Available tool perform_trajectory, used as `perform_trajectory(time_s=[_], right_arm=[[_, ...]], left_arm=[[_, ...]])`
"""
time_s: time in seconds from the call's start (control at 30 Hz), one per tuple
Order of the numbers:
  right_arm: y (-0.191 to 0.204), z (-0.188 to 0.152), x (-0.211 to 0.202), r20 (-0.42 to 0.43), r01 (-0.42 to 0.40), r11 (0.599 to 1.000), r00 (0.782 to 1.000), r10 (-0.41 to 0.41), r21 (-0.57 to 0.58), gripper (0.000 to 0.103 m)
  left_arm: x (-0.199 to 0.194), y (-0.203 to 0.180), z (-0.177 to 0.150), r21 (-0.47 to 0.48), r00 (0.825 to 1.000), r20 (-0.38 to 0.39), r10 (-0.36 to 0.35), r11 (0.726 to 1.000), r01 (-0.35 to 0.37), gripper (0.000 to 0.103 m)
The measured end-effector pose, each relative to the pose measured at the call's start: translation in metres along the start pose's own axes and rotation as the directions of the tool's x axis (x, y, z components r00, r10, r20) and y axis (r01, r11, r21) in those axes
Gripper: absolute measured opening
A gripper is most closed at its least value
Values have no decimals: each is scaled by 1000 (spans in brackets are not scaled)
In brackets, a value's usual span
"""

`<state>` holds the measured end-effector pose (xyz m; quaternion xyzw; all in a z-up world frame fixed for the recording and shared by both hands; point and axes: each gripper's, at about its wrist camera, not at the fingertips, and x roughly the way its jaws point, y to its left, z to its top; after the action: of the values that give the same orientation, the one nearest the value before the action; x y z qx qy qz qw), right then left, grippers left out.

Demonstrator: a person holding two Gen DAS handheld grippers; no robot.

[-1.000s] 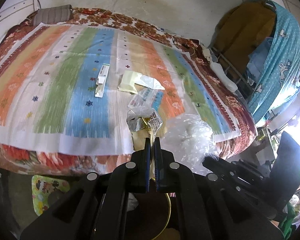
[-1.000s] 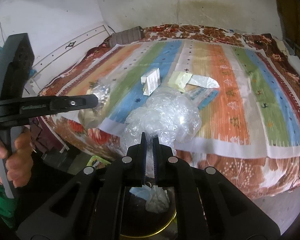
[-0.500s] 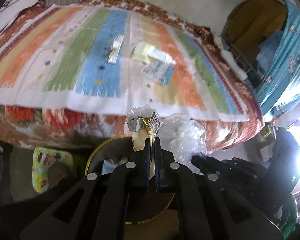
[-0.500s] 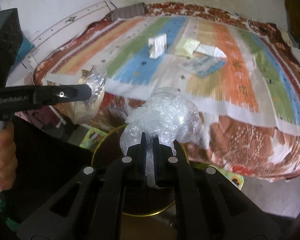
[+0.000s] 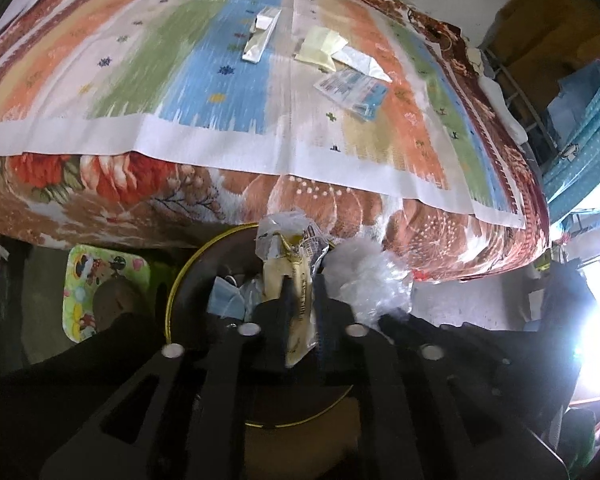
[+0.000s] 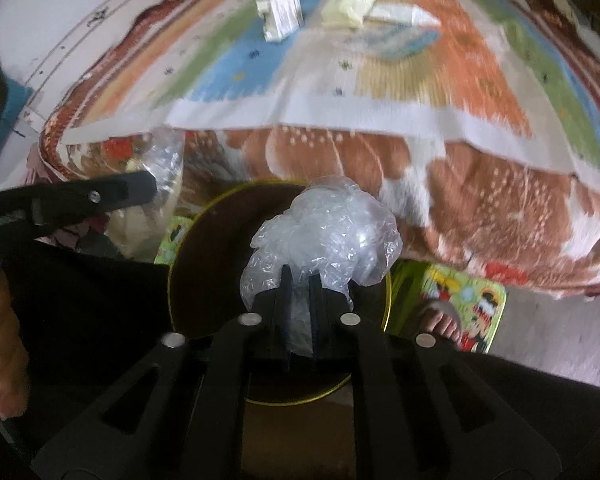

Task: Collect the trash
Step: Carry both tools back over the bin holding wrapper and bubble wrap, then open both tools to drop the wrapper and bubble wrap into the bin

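I am holding both claws directly over the round, gold-rimmed bin [image 5: 188,280] on the floor at the foot of the bed [image 5: 340,216], and that vertical line-up is what the drop depends on. The left claw [image 5: 300,300] is pointing steeply down with the yellow snack wrapper [image 5: 292,280] standing up between its fingers, long axis running along the fingers and its crumpled top above the bin's mouth. Its jaws have just been opening, and a gap is showing on either side of the wrapper, so I judge it is coming free. The right claw [image 6: 298,300] is likewise easing apart around the crumpled clear plastic bag [image 6: 328,236], whose tail is still lying between the fingers while its bulk is bulging over the bin's far side. Both pieces are sitting inside the rim's outline, so they should be falling straight in. Up on the striped bedcover [image 5: 204,80], well apart from both claws, a small carton [image 5: 260,36], a pale yellow paper [image 5: 320,46] and a blue-printed packet [image 5: 354,88] are waiting.
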<state>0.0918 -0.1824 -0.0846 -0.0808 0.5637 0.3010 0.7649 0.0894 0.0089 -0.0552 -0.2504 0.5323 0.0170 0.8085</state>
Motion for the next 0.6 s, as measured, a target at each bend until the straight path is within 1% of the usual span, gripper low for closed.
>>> perform_trajectory(time_s=[0.03,0.07,0.1,0.13,0.17,0.23,0.3,0.33,0.47,0.53,0.6], right_arm=[[-3,0,4,-13,-4,1000,1000,4,19,32],[-6,1,6,-20,-5,999,1000,6,41,39],[-8,2,7,-22,-7,998,1000,8,55,46],[-11,2,8,-22,-12,997,1000,13,74,46],[-12,3,7,-19,-14,996,1000,16,85,46],[-11,3,3,3,-13,997,1000,12,80,52],[-8,4,-4,28,-15,998,1000,13,67,56],[-8,4,-7,39,-24,997,999,21,70,58],[-20,10,-15,67,-72,989,996,64,125,61],[-25,16,-17,76,-72,987,995,62,141,64],[-25,22,-20,87,-60,990,995,49,132,64]], left_arm=[[1,1,1,-6,1000,0,1,1000,-1,30],[0,2,2,-12,1000,13,23,1000,-22,41],[-2,4,3,-17,999,24,37,999,-37,43],[-3,6,4,-27,999,33,44,999,-43,43],[-5,8,5,-43,999,35,34,999,-33,45],[-8,11,6,-58,999,37,16,998,-14,47],[-11,12,7,-66,999,47,8,998,-5,52],[-13,13,7,-69,998,55,5,998,-1,53],[-19,15,17,-68,997,78,18,998,-13,58],[-22,13,24,-53,995,93,22,998,-17,61],[-28,9,32,-21,990,134,46,999,-44,71]])
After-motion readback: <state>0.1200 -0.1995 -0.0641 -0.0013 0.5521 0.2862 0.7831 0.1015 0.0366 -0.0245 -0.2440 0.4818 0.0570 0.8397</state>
